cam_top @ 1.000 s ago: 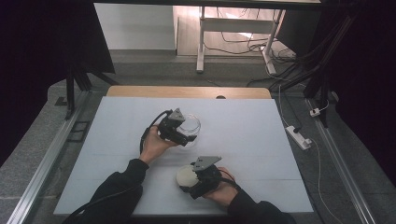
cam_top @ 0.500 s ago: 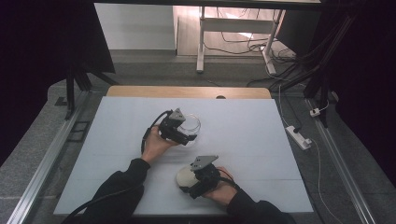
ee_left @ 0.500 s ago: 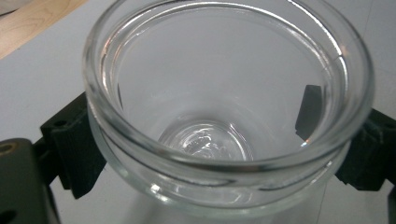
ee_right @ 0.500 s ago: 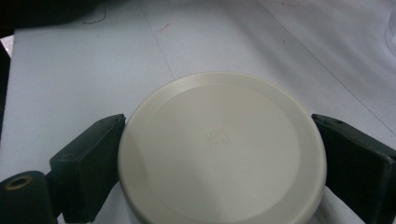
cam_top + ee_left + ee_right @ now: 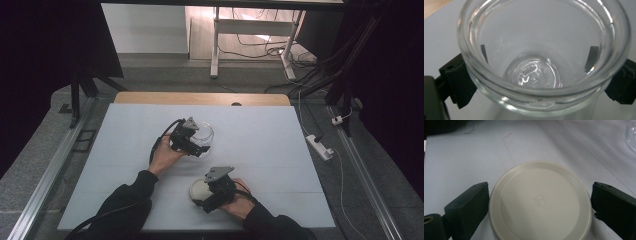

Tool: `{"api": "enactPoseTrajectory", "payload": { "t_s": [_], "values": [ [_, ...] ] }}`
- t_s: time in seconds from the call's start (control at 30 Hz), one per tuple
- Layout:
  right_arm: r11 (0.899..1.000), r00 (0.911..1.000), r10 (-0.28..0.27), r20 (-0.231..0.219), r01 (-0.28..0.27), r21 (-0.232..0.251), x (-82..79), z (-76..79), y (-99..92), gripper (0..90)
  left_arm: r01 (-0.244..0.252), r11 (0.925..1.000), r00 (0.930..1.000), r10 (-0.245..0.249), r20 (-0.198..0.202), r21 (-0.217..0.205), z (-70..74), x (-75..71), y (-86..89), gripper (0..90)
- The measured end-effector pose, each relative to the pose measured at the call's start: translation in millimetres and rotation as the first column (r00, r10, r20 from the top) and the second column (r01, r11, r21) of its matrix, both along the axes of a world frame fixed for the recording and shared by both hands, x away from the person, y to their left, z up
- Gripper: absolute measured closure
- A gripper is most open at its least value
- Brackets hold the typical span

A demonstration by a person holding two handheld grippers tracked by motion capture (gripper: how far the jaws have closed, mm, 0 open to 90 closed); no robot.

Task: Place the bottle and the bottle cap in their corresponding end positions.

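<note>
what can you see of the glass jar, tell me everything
The glass jar is clear and looks empty, with a thick rounded rim, a ridged neck and raised marks moulded into its base. It has no lid on. It sits between the jaws of the left gripper, which press its sides just under the rim. In the high view it is near the middle of the white table, apart from the cream lid.

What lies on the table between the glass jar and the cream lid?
Nothing: in the high view, bare white table separates the glass jar from the cream lid.
</note>
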State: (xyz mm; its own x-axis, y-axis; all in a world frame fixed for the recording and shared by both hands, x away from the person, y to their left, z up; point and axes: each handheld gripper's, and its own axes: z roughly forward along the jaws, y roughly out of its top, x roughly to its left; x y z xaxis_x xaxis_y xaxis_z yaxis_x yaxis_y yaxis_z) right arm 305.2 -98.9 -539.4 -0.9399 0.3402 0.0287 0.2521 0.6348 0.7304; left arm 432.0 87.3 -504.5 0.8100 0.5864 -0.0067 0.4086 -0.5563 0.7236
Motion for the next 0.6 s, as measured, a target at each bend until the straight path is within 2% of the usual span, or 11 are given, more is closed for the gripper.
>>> {"api": "enactPoseTrajectory", "payload": {
  "t_s": [0.13, 0.3, 0.43, 0.6],
  "values": [
    [1.000, 1.0000, -0.005, -0.004, 0.005, 0.009, -0.8, 3.1, -0.6, 2.3, -0.004, 0.9997, 1.0000, 0.004, -0.005, 0.025, -0.5, -3.4, 1.8, 2.9],
    [0.999, 0.9999, -0.014, 0.007, 0.014, 0.029, -1.0, 8.9, -3.7, 2.2, -0.008, 0.9995, 0.9997, 0.009, -0.023, 0.031, -2.9, -6.9, 9.2, 0.9],
    [0.999, 0.9997, -0.023, 0.008, 0.023, 0.037, -0.3, 11.3, -6.2, 2.2, -0.022, 0.9995, 0.9994, 0.022, -0.025, 0.024, -4.3, -11.3, 15.5, 0.0],
    [0.998, 0.9994, -0.035, 0.004, 0.035, 0.045, 0.8, 14.7, -10.2, 2.1, -0.022, 0.9997, 0.9995, 0.022, -0.025, -0.008, -2.2, -19.2, 21.1, 0.0]
  ]
}}
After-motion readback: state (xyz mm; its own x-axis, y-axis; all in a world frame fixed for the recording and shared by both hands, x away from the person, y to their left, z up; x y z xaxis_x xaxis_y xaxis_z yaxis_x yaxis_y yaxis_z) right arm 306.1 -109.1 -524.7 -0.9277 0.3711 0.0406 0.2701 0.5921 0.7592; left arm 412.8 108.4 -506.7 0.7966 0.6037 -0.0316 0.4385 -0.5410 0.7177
